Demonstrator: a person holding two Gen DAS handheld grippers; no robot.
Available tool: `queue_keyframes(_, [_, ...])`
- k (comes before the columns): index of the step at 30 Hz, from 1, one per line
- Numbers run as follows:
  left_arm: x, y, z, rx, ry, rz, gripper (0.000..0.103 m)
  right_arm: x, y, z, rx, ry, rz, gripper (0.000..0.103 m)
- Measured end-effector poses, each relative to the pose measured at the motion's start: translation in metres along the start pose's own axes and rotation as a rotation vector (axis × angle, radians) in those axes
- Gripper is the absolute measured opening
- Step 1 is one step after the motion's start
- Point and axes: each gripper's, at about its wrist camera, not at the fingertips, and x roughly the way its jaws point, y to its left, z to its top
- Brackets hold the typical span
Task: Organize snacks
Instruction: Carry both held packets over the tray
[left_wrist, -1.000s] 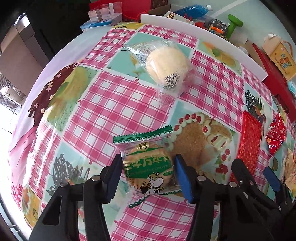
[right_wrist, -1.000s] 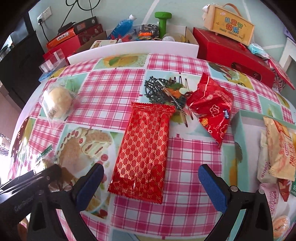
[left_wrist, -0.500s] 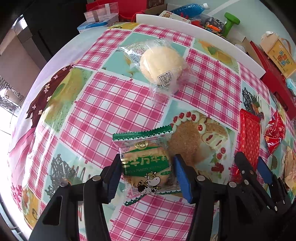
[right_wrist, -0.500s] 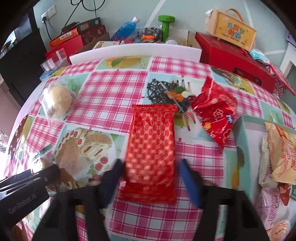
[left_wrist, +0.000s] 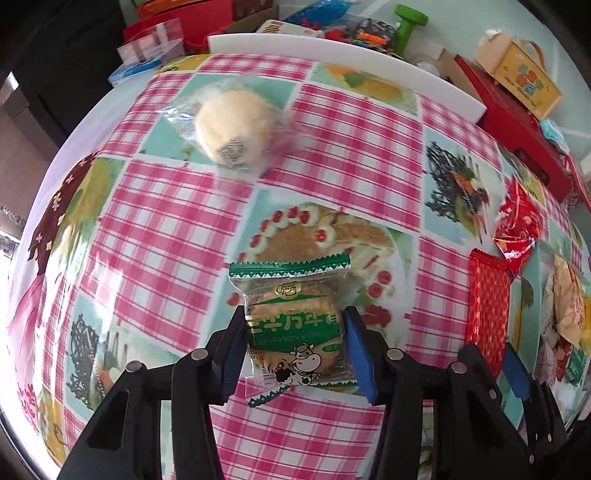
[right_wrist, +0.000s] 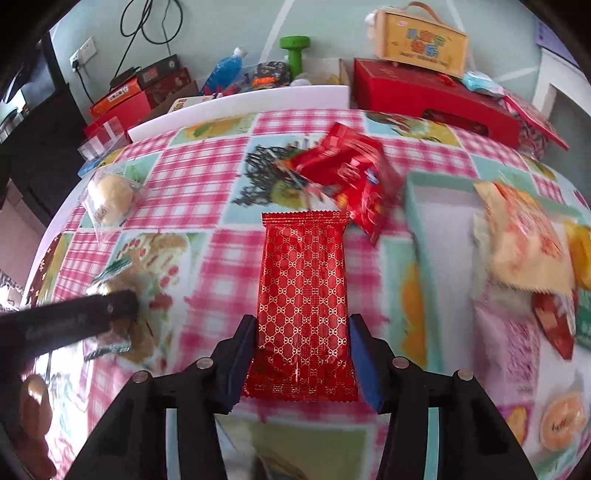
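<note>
Red foil packet (right_wrist: 303, 295), a second ago lying loose, is now clamped by the right hand-held gripper (right_wrist: 301, 354); the left hand-held gripper (left_wrist: 293, 343) grips the green biscuit pack (left_wrist: 291, 325). Both look ready for the teal box (right_wrist: 417, 229) at three o'clock.

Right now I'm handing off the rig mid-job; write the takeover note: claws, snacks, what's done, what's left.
Left claw: shut on the green cow biscuit pack.
Right claw: shut on the red patterned bar.
Teal box, at the right: already holds several snack packs.
On the checked tablecloth: clear-wrapped bun at the far left, crumpled red bag beside the box.
Left to do: probably carry both held packs to the box, then the bun and the red bag.
</note>
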Motion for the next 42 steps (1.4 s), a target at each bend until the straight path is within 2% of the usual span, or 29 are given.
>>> queue_keyframes(6, [0.001, -0.039, -0.007, 0.068, 0.0, -0.004, 0.052, -0.011, -0.015, -0.015, 0.006, -0.004, 0.012, 0.051])
queue_keyframes(11, [0.001, -0.079, -0.016, 0.131, -0.002, 0.019, 0.052, -0.015, -0.012, -0.022, -0.031, -0.015, 0.009, 0.051])
queue_keyframes(16, [0.001, -0.096, -0.021, 0.129, -0.005, 0.021, 0.051, -0.013, -0.011, -0.021, -0.047, -0.033, 0.006, 0.051])
queue_keyframes(24, [-0.024, -0.101, -0.023, 0.091, -0.064, 0.031, 0.051, -0.02, -0.021, -0.024, -0.001, -0.04, 0.079, 0.049])
queue_keyframes(25, [-0.027, -0.102, -0.024, 0.089, -0.073, -0.027, 0.051, -0.022, -0.022, -0.025, 0.0, -0.046, 0.083, 0.049])
queue_keyframes(30, [-0.048, -0.099, -0.026, 0.087, -0.111, -0.038, 0.051, -0.036, -0.025, -0.029, 0.019, -0.096, 0.121, 0.049])
queue_keyframes(35, [-0.078, -0.077, -0.033, 0.092, -0.164, -0.05, 0.051, -0.056, -0.03, -0.028, 0.038, -0.16, 0.139, 0.049])
queue_keyframes(39, [-0.073, -0.057, -0.021, 0.107, -0.2, -0.072, 0.051, -0.069, -0.038, -0.026, 0.059, -0.193, 0.134, 0.049])
queue_keyframes(42, [-0.081, -0.064, -0.021, 0.125, -0.229, -0.095, 0.051, -0.08, -0.049, -0.024, 0.086, -0.222, 0.111, 0.049])
